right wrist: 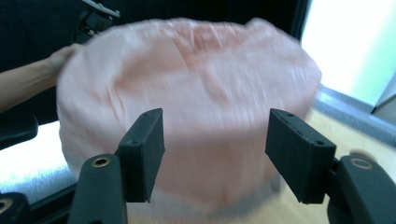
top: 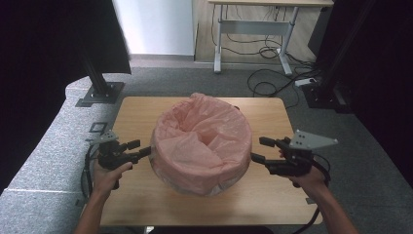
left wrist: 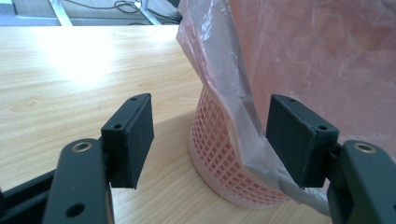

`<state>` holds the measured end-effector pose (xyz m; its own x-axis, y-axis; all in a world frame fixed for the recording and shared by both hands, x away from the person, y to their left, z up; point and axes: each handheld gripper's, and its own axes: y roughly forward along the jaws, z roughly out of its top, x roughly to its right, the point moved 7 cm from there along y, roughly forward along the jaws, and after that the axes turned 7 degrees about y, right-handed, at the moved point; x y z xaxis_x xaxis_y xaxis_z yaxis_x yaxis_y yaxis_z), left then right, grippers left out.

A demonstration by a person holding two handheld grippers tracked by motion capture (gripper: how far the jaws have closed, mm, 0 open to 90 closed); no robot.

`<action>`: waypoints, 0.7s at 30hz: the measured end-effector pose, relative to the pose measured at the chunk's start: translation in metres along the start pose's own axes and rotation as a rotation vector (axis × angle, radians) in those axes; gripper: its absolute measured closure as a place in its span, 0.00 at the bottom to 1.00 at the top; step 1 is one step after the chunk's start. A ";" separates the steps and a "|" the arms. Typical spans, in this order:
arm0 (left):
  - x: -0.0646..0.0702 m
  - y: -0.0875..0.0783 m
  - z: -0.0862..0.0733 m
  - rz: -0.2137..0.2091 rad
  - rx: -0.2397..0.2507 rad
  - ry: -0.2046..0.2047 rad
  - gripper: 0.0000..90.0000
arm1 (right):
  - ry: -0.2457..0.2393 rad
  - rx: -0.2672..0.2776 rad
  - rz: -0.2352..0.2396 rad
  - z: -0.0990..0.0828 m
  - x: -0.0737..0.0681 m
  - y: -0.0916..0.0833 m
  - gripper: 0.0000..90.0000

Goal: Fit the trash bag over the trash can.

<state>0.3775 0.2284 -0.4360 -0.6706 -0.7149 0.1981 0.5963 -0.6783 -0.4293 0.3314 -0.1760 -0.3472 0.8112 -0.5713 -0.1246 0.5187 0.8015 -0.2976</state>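
High view: a round pink mesh basket point(top: 168, 168) stood upright near the middle of the wooden table point(top: 263, 195), its axis vertical and its mouth facing up; a pink plastic bag point(top: 202, 134) lined it, folded out over the rim and draped down the outside wall, with crumpled slack sunk into the hollow; the left gripper point(top: 139, 151) lay level just beside the basket's left flank, jaws spread and pointing at it; the right gripper point(top: 263, 150) stood at the right flank, jaws likewise spread, the nearer jaw tip close to the bag, contact not discernible; each tool was carried in a hand, the left hand point(top: 108, 175) and the right hand point(top: 309, 178).

Left gripper view: the jaws stood apart with nothing pinched; the basket's lattice wall point(left wrist: 219, 149) rose from the table between them, nearer the right-hand jaw; the bag's translucent edge point(left wrist: 233, 93) hung over the lattice and ran down against that jaw's pad; the basket base rested flat on the wood.

Right gripper view: the jaws stood apart, empty; the bag-covered basket point(right wrist: 196, 107) appeared blurred beyond them, upright and drum-shaped; the person's other hand showed past its far side.
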 end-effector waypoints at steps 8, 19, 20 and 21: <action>0.005 -0.001 0.002 -0.008 -0.006 0.016 0.36 | -0.052 -0.087 0.040 0.058 -0.014 0.047 0.37; 0.004 0.001 0.001 -0.005 -0.029 0.013 0.36 | -0.070 -0.159 0.076 0.073 -0.029 0.089 0.35; 0.004 0.001 0.000 -0.005 -0.029 0.013 0.36 | -0.071 -0.166 0.085 0.073 -0.031 0.092 0.35; 0.005 0.001 0.000 -0.007 -0.029 0.013 0.36 | -0.074 -0.169 0.090 0.073 -0.033 0.095 0.35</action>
<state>0.3753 0.2242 -0.4355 -0.6805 -0.7076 0.1902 0.5782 -0.6781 -0.4537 0.3731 -0.0679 -0.3027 0.8734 -0.4787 -0.0898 0.3952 0.8043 -0.4438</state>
